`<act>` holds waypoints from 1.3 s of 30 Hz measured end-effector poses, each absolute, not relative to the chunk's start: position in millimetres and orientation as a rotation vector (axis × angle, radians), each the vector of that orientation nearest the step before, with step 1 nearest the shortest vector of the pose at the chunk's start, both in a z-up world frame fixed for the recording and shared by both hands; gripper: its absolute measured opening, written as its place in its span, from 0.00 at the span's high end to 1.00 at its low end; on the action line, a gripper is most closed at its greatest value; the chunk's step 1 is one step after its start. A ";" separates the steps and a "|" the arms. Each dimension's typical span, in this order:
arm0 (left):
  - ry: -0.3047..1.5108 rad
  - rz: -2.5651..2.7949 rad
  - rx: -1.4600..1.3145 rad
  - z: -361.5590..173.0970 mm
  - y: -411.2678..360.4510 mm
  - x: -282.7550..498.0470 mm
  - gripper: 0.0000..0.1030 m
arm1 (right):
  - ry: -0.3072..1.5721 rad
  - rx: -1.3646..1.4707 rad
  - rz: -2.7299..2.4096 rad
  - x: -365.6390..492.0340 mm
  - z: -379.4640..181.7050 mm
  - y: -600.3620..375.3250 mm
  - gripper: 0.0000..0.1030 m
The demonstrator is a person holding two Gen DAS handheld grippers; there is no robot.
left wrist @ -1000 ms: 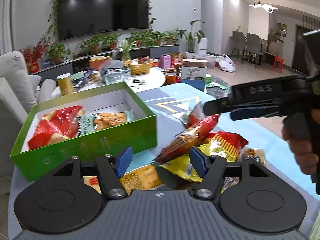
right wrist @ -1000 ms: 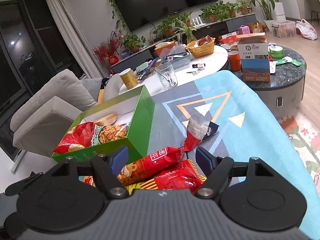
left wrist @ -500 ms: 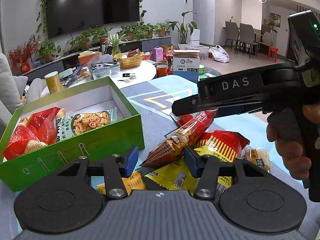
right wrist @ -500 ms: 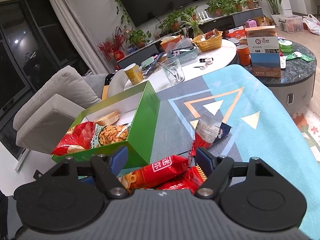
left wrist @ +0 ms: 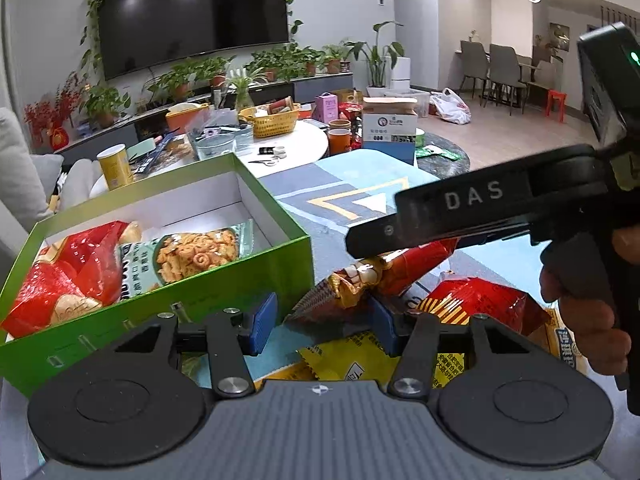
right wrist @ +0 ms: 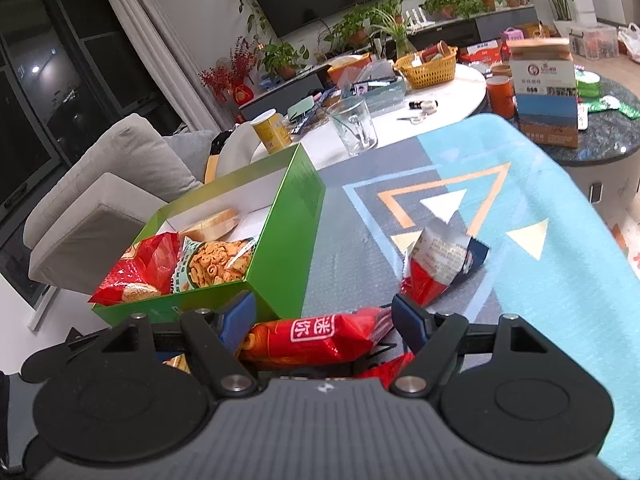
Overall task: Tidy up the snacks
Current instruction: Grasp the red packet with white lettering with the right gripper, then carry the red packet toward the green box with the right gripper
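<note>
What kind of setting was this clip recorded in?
Most likely a home living room: a large wall-mounted black television above a row of potted green plants, a grey fabric sofa beside the work surface, and grey dining chairs in the open space beyond.

The green box (right wrist: 298, 216) looks like glossy cardboard with a matt white lining. The red snack bag (right wrist: 316, 338) is shiny, crinkled foil or plastic, as is the yellow packet (left wrist: 352, 354). The table mat (right wrist: 540, 264) looks matt and finely textured. The left gripper (left wrist: 322, 322) is matt black plastic with ribbed blue pads (left wrist: 262, 322) and bright metal screws. The cup (right wrist: 356, 126) is clear glass.
</note>
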State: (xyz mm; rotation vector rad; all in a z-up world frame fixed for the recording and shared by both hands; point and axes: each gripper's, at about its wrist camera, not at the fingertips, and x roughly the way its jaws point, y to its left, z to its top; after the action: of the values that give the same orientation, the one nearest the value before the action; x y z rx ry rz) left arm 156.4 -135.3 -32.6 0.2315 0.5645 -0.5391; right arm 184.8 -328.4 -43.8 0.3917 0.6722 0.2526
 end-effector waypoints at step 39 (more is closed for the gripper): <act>0.313 -0.547 0.290 42.3 -106.6 94.4 0.69 | 0.478 0.374 0.347 155.8 36.0 -277.4 0.46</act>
State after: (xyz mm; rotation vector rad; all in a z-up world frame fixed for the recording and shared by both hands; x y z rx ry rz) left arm 94.4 -106.6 42.3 0.2902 0.3133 -0.5472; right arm 155.8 -277.4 36.0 0.3739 0.4780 0.3472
